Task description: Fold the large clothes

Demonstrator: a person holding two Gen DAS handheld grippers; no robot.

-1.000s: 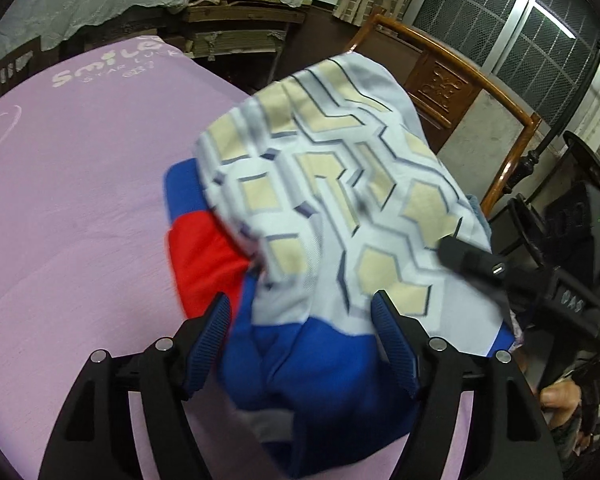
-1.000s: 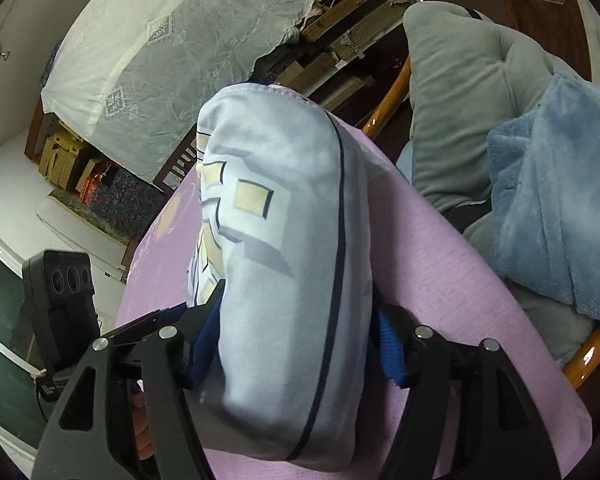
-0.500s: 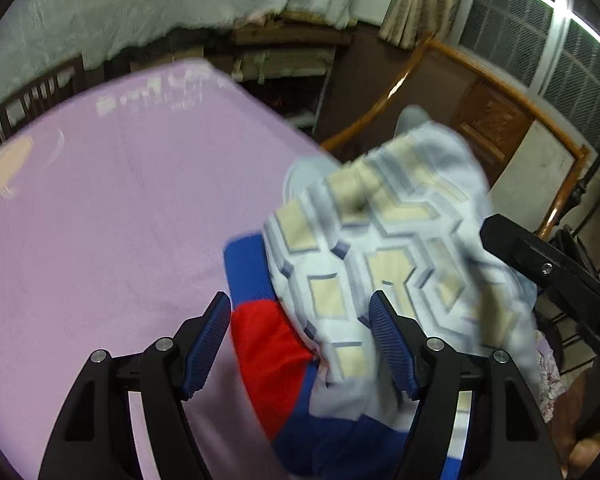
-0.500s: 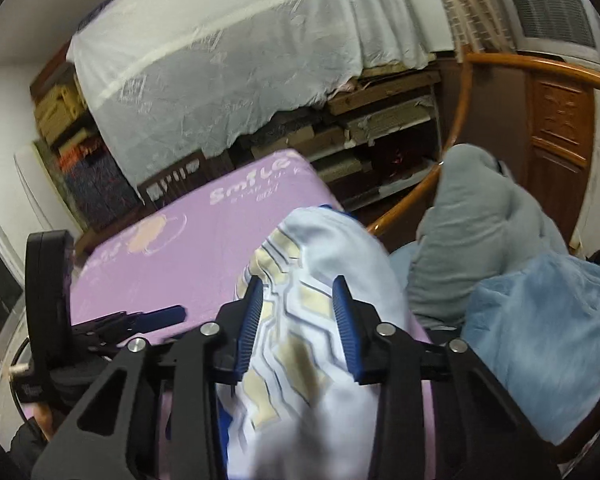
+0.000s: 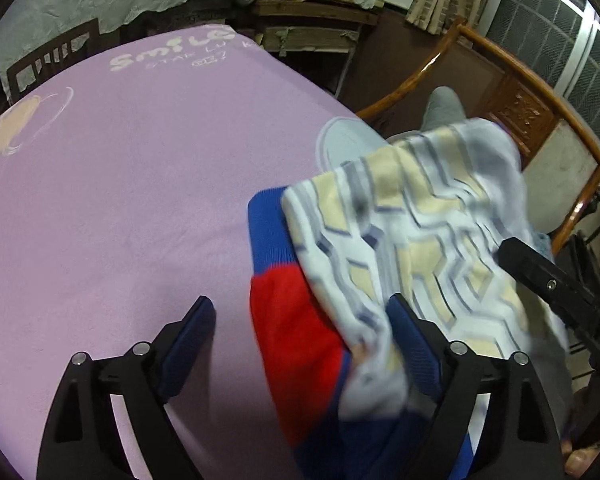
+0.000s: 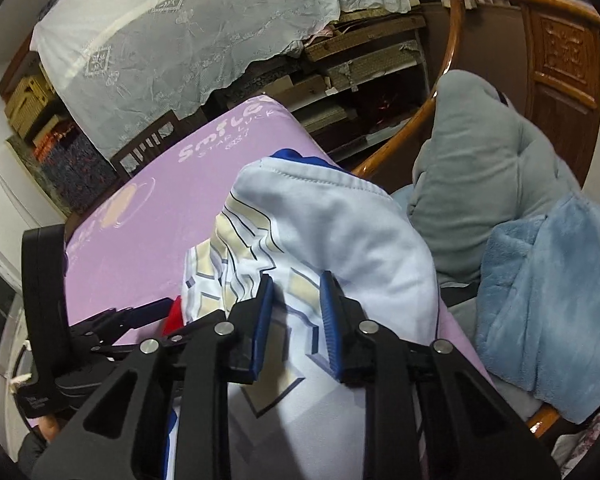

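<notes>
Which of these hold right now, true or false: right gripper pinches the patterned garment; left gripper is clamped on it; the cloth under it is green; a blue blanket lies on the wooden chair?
1. The right gripper pinches the patterned garment: true.
2. The left gripper is clamped on it: false, its jaws stand wide.
3. The cloth is green: false, the table cover is lilac.
4. A blue blanket lies on the wooden chair: true.
</notes>
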